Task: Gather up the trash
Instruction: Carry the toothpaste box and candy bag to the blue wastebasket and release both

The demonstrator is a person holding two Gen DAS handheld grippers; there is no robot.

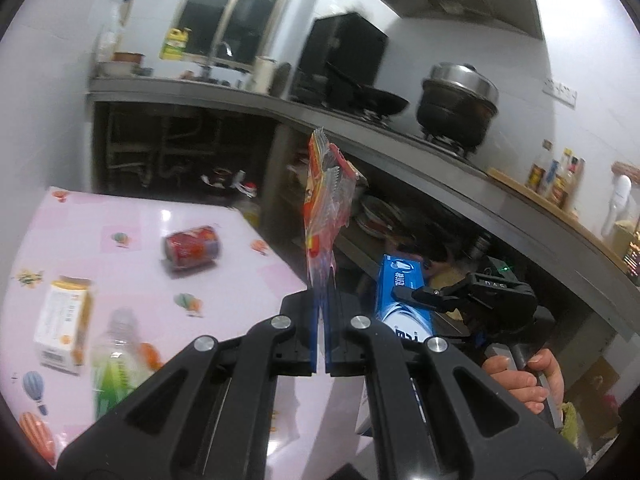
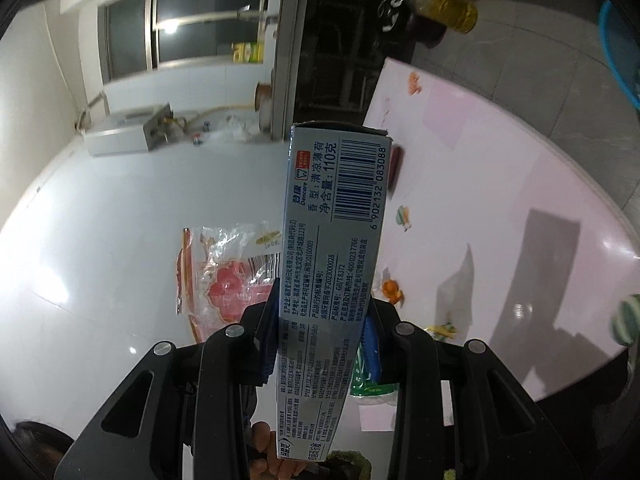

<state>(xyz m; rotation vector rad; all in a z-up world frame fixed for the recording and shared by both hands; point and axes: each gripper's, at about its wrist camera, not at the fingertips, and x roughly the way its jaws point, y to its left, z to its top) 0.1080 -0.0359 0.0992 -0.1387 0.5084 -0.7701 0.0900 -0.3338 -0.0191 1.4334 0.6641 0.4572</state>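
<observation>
Trash half gathered: your left gripper (image 1: 320, 320) pinches a wrapper (image 1: 326, 200), right gripper (image 2: 320, 332) clamps a box (image 2: 332, 216); beyond your left fingers, a can (image 1: 191, 246), carton (image 1: 64, 322) and bottle (image 1: 116, 356) remain.

1. Wrapper (image 1: 326, 200): crinkled red and clear plastic, standing upright, clamped between the left gripper (image 1: 320, 332) fingers.
2. Toothpaste box (image 2: 332, 248): long, blue and silver with a barcode, pinched across its width in the right gripper (image 2: 324, 340), sticking out ahead.
3. Red can (image 1: 191, 246): on its side on the table, ahead-left of the left gripper.
4. Carton (image 1: 64, 324) and clear bottle (image 1: 116, 360): further left, nearer.

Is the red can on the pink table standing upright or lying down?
Lying down: the red can rests on its side on the pink table.
</observation>
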